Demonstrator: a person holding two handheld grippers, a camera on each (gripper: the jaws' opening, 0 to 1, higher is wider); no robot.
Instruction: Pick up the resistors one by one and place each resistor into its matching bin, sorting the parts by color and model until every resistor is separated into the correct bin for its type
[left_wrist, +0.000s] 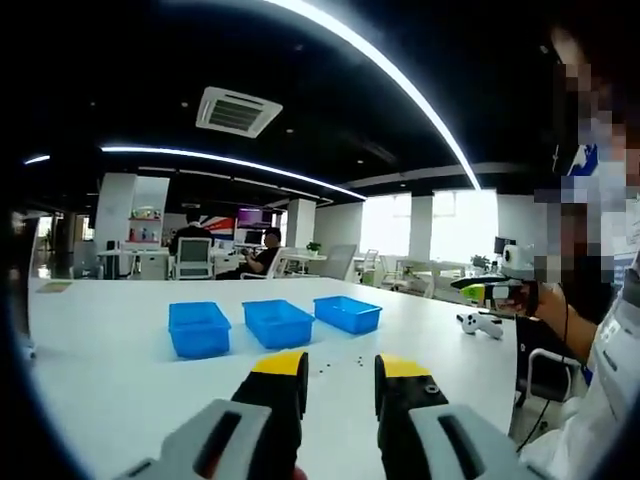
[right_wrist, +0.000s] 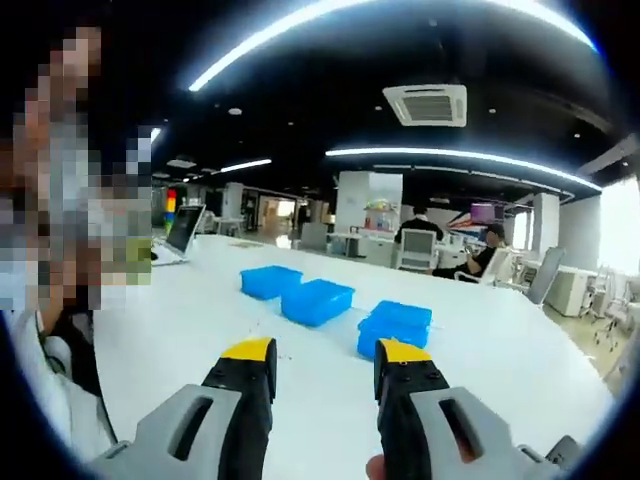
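In the left gripper view, three blue bins stand in a row on the white surface (left_wrist: 100, 360): the left bin (left_wrist: 198, 328), the middle bin (left_wrist: 278, 322) and the right bin (left_wrist: 347, 313). Small dark resistors (left_wrist: 345, 364) lie scattered in front of them, too small to tell apart. The left hand-held gripper (left_wrist: 341, 376) has its jaws spread, holding nothing. Further right lies a white game controller (left_wrist: 481, 323). In the right gripper view, a laptop (right_wrist: 180, 235) stands far left, and the right hand-held gripper (right_wrist: 325, 367) is spread and empty.
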